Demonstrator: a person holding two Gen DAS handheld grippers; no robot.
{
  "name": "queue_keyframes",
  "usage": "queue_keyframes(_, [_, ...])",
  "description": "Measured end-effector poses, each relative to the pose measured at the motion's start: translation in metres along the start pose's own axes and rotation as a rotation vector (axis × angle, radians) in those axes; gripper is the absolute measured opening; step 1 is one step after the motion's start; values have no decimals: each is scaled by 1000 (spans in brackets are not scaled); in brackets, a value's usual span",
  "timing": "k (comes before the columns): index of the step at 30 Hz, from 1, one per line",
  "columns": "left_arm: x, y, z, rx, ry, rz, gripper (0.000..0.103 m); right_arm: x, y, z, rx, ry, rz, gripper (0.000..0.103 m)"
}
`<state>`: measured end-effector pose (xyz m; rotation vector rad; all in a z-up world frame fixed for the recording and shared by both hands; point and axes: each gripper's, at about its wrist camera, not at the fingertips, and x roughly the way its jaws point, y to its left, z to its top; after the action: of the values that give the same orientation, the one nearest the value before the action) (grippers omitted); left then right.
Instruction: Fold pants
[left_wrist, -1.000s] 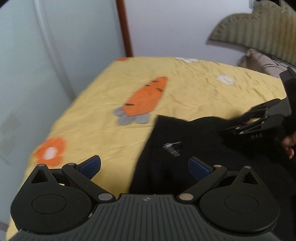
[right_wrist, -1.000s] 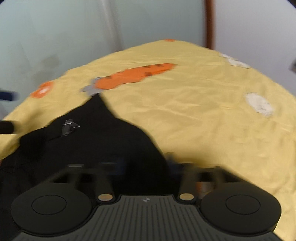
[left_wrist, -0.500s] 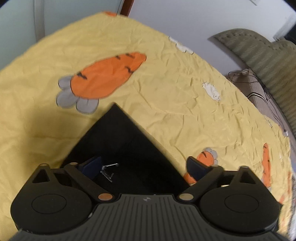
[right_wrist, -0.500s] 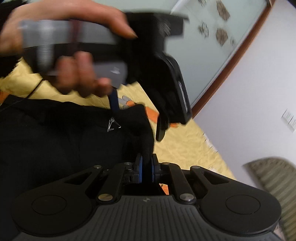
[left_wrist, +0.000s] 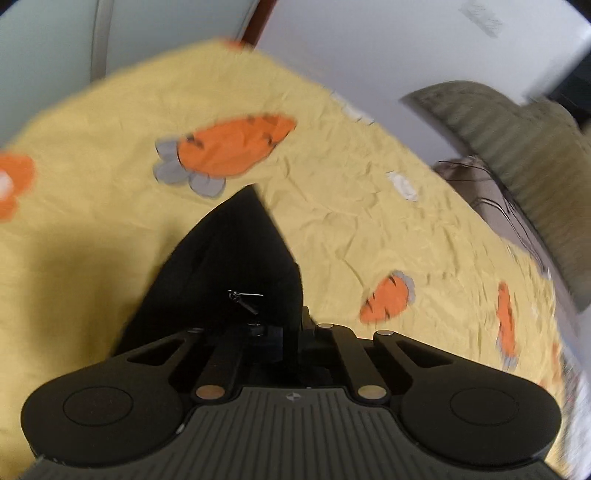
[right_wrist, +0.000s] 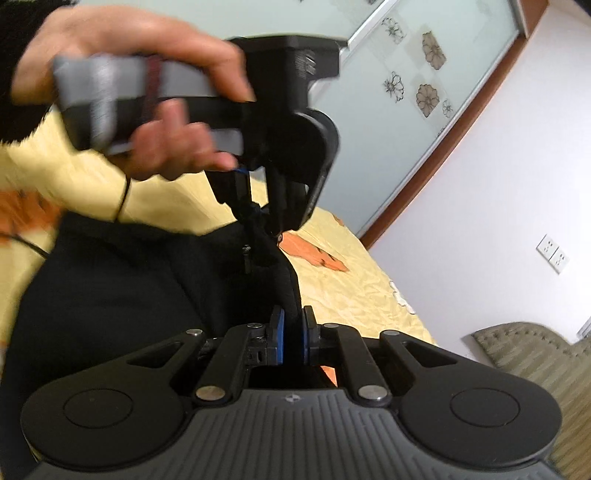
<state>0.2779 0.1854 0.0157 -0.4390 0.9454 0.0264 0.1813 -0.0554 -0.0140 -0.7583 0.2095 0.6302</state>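
Note:
Black pants (left_wrist: 236, 258) lie on a yellow sheet (left_wrist: 369, 221), one corner pointing toward a big carrot print. In the left wrist view a small metal clasp (left_wrist: 243, 295) shows on the cloth just ahead of my left gripper (left_wrist: 291, 332), whose jaws are closing with the pads pinching a raised fold of the pants. The right wrist view shows my right gripper (right_wrist: 291, 338) shut on the same black edge, its blue pads (right_wrist: 277, 339) pressing the cloth. Just beyond it, a hand (right_wrist: 147, 110) holds the left gripper (right_wrist: 264, 221), which grips the pants (right_wrist: 110, 295) higher along that edge.
The yellow carrot-print sheet (right_wrist: 369, 288) covers the bed. An olive ribbed headboard (left_wrist: 517, 147) and a striped pillow (left_wrist: 491, 199) sit at the right. A frosted glass door (right_wrist: 406, 92) with a brown frame and a white wall with sockets (right_wrist: 552, 253) stand behind.
My left gripper's jaws went from wide apart to closed on the pants' fold near the clasp. The right gripper stayed shut on the black edge while the view shifted slightly.

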Motion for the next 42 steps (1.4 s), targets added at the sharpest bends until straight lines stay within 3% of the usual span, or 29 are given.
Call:
queue_keyframes(5, [-48, 16, -60, 128, -44, 51, 8, -38, 42, 7, -3, -8, 86, 9])
queue_keyframes(10, [-52, 43, -106, 146, -30, 128, 9, -50, 87, 3, -9, 20, 196, 9])
queue_keyframes(13, [-42, 54, -116, 145, -18, 152, 12, -41, 104, -3, -16, 53, 205, 9])
queue_keyframes(16, [-41, 49, -120, 185, -29, 190, 22, -32, 114, -7, -34, 103, 195, 9])
queue_keyframes(18, [-45, 40, -121, 218, -33, 219, 34, -34, 124, -10, -42, 97, 149, 14])
queue_keyframes(20, [-53, 33, -128, 261, -44, 279, 58, -48, 135, -7, -63, 101, 74, 23])
queue_keyframes(22, [-64, 29, -135, 297, -90, 351, 71, -79, 132, -13, -39, 54, 64, 24])
queue_keyframes(25, [-88, 21, -143, 336, -204, 453, 73, -122, 102, -30, 77, 38, 50, 34])
queue_keyframes(26, [-96, 15, -145, 355, -237, 457, 73, -135, 88, -41, 113, 52, 2, 46])
queue_keyframes(27, [-102, 8, -147, 378, -255, 441, 73, -143, 78, -52, 129, 74, -38, 57])
queue_keyframes(29, [-107, -15, -153, 463, -242, 348, 78, -152, 57, -77, 100, 143, -125, 58])
queue_keyframes(31, [-102, -42, -164, 593, -194, 189, 79, -156, 38, -97, 29, 193, -152, 58])
queue_keyframes(33, [-92, -74, -183, 802, -134, -19, 80, -158, 15, -112, -27, 217, -33, 58])
queue_keyframes(35, [-84, -98, -205, 1004, -127, -162, 80, -156, -9, -119, -11, 223, 136, 58])
queue_keyframes(36, [-80, -107, -213, 1085, -140, -194, 80, -152, -21, -121, 9, 240, 222, 58])
queue_keyframes(38, [-68, -120, -222, 1229, -154, -231, 77, -142, -39, -121, 17, 245, 303, 58])
queue_keyframes(42, [-42, -130, -214, 1351, -61, -274, 68, -113, -68, -112, 31, 270, 454, 58])
